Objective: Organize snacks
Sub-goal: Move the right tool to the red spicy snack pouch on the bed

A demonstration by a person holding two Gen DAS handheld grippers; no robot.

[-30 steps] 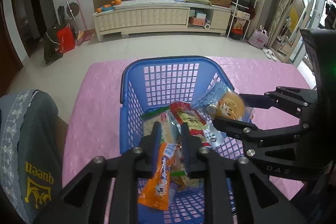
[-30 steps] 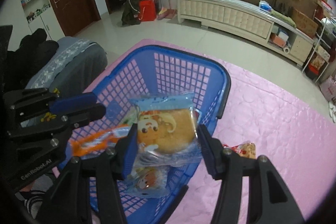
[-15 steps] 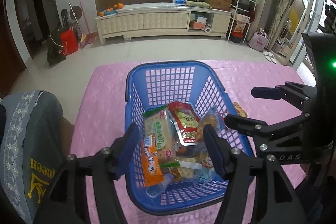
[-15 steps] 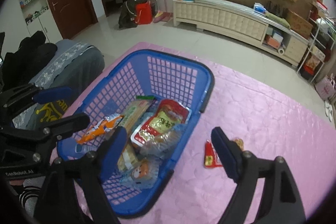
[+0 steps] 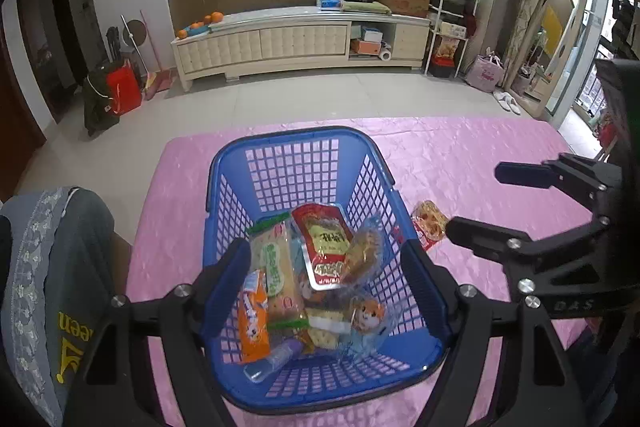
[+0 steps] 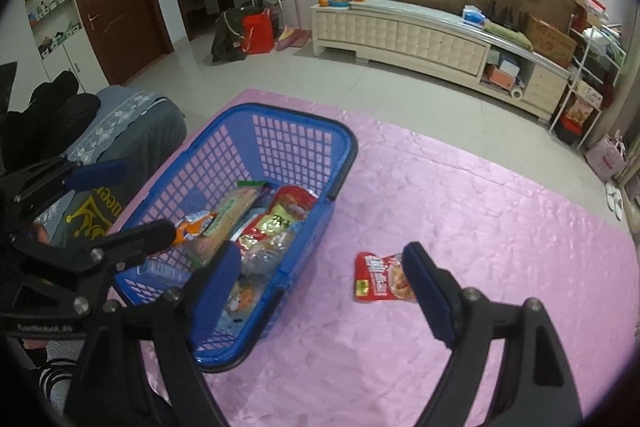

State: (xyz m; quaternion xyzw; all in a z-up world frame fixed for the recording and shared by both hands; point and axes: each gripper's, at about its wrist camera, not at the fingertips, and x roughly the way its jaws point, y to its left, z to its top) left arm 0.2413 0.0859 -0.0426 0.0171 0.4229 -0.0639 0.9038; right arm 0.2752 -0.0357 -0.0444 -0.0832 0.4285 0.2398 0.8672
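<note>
A blue plastic basket [image 5: 296, 137] stands on the pink table and holds several snack packs, among them an orange pack [image 5: 253, 319], a red pouch [image 5: 324, 247] and a clear bun packet [image 5: 362, 253]. My left gripper [image 5: 324, 259] hovers above the basket's near end. Its jaws are opening, and nothing is between them. My right gripper [image 6: 322, 259] is open and empty over the basket's right wall [image 6: 348, 155]. A red snack packet [image 6: 378, 277] lies flat on the cloth just right of the basket, near the right finger.
The pink tablecloth [image 6: 480, 227] spreads wide to the right of the basket. A chair with a grey cover [image 5: 48, 267] stands at the table's left edge. Beyond the table are tiled floor and a long white cabinet [image 5: 300, 43].
The left gripper let go of the orange pack and the right let go of the bun packet; both packs now lie in the basket. Both grippers opened wide and drew up and back.
</note>
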